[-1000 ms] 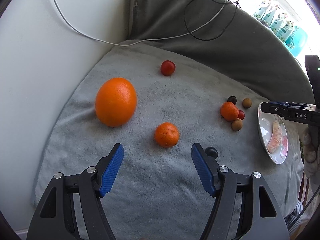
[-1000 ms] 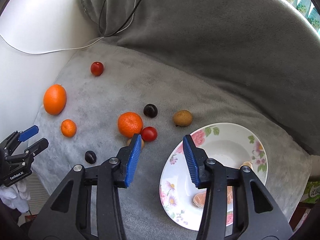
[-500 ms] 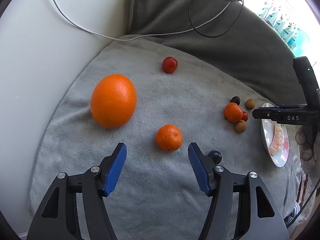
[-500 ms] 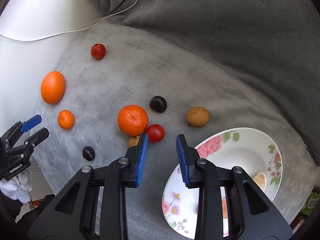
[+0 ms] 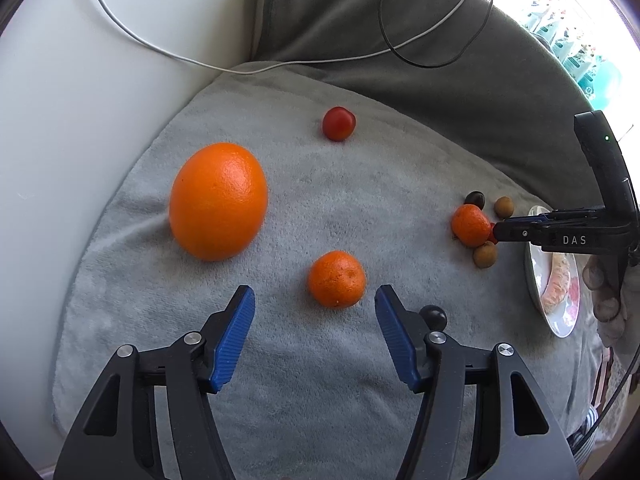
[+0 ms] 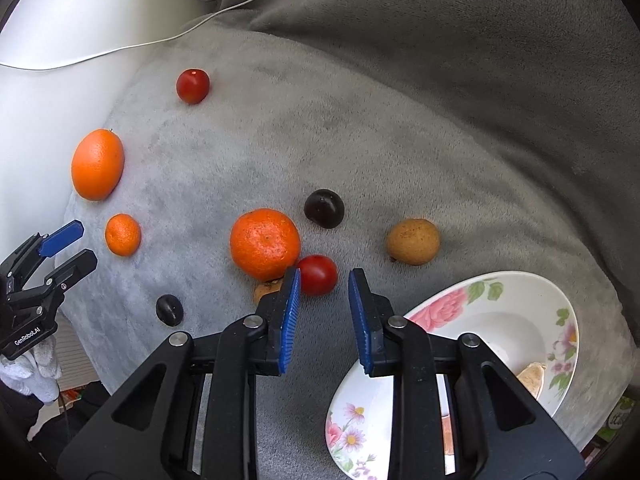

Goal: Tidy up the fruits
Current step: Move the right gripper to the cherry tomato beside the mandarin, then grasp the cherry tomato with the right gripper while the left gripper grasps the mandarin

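Observation:
Fruits lie on a grey blanket [image 5: 320, 208]. My left gripper [image 5: 315, 300] is open, its tips just short of a small mandarin [image 5: 337, 279]. A big orange [image 5: 218, 200] lies to its left, a red tomato [image 5: 339, 123] farther back. My right gripper [image 6: 322, 280] is open but narrow, its tips at a red cherry tomato [image 6: 318, 275] beside a larger mandarin [image 6: 265, 243]. A floral plate [image 6: 520, 320] with peeled fruit pieces sits at the right. The right gripper also shows in the left wrist view [image 5: 500, 231].
A dark plum [image 6: 324, 208], a brown fruit [image 6: 413, 241], another brown fruit [image 6: 266, 290] half hidden behind my left finger, and a dark grape [image 6: 169, 310] lie nearby. Cables [image 5: 400, 40] run across the grey cushion behind. A white wall [image 5: 80, 100] is at the left.
My right gripper has moved forward from over the plate to the cherry tomato and its jaws have narrowed. My left gripper has crept closer to the small mandarin.

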